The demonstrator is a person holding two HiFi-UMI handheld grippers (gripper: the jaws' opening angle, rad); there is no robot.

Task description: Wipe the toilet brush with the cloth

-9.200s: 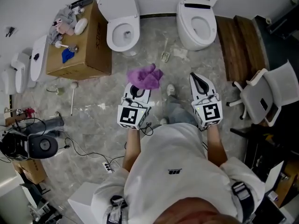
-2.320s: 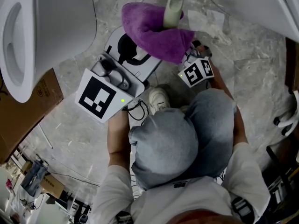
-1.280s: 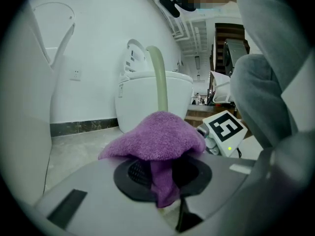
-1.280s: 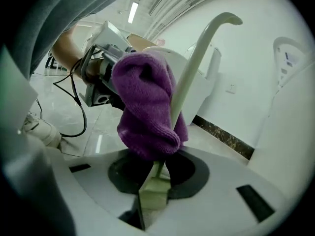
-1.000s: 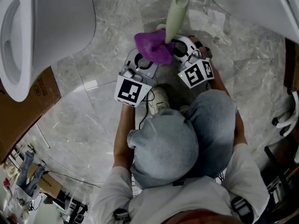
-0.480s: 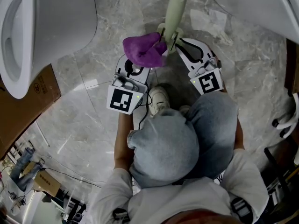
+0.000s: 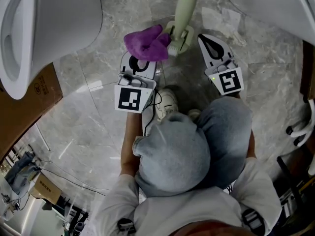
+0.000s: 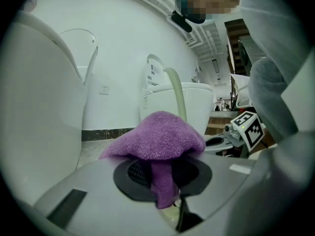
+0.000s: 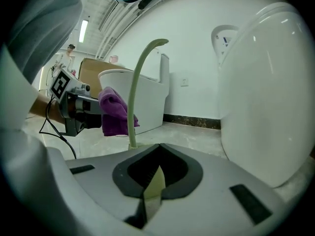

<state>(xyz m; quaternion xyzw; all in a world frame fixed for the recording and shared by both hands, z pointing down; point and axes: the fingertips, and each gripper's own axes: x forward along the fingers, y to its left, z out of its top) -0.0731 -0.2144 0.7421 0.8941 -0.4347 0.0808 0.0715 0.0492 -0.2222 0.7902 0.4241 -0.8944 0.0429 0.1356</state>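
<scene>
Right hand-held gripper (image 7: pixel 206 41) pulled off toilet brush (image 7: pixel 184 14), jaws just closed empty

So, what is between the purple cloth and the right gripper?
The toilet brush, standing upright. The head view shows it between the purple cloth and the right gripper; in the right gripper view its handle rises in front of the cloth.

Soft, even indoor light fills the room. The glossy floor (image 7: pixel 93 77) carries a pale sheen and faint shadows. A ceiling strip lamp (image 9: pixel 82 31) glows in the right gripper view. Both gripper views bow strongly, with black corners. The cloth (image 8: pixel 155 136) looks sharp; nearer surfaces seem slightly blurred.
</scene>
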